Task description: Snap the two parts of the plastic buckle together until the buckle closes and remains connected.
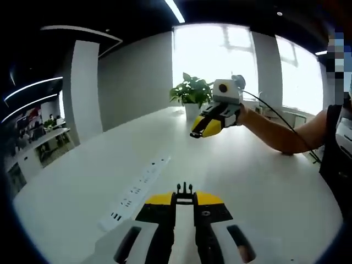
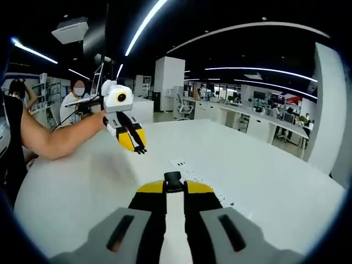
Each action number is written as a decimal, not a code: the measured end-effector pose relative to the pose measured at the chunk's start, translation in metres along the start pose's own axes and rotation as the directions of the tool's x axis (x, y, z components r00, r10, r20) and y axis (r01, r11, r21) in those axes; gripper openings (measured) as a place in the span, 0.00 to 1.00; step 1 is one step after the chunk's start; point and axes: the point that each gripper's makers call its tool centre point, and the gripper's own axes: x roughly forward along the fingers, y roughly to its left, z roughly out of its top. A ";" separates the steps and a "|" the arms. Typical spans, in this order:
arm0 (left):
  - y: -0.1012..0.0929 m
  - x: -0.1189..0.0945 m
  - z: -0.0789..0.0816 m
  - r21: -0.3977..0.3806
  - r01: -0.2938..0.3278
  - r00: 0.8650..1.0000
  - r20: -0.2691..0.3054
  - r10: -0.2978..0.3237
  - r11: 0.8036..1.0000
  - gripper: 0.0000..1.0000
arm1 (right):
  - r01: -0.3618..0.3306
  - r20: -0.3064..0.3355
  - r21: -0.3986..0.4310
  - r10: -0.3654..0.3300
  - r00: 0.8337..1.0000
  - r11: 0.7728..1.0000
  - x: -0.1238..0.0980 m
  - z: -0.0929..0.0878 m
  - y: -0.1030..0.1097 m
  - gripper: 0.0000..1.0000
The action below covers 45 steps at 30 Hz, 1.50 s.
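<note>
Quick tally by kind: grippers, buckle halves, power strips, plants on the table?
Grippers: 2, left gripper and right gripper
Buckle halves: 2, pronged half in the left, socket half in the right
Power strips: 1
Plants: 1
Total: 6

A big white surface point(image 1: 247, 176) is seen stretching out, with a white power strip point(image 1: 135, 192) laid flat on it. A leafy potted plant point(image 1: 191, 94) is parked at the far edge by bright windows point(image 1: 220, 52). Office desks point(image 2: 264, 122) and a white column point(image 2: 168, 82) are spotted further back under long ceiling lights point(image 2: 144, 25).
</note>
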 end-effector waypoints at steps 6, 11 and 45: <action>-0.007 0.001 -0.001 0.005 0.038 0.999 0.001 -0.038 0.999 0.09 | -0.006 -0.018 -0.002 0.005 1.000 1.000 0.005 -0.006 0.003 0.09; -0.009 0.004 -0.001 -0.005 0.029 1.000 0.007 -0.029 1.000 0.09 | 0.000 -0.037 -0.010 0.000 0.999 1.000 0.007 -0.014 0.007 0.09; -0.042 0.002 -0.009 0.014 -0.028 0.999 0.036 0.028 1.000 0.09 | 0.027 -0.022 0.031 -0.026 0.999 0.999 -0.004 -0.021 0.044 0.10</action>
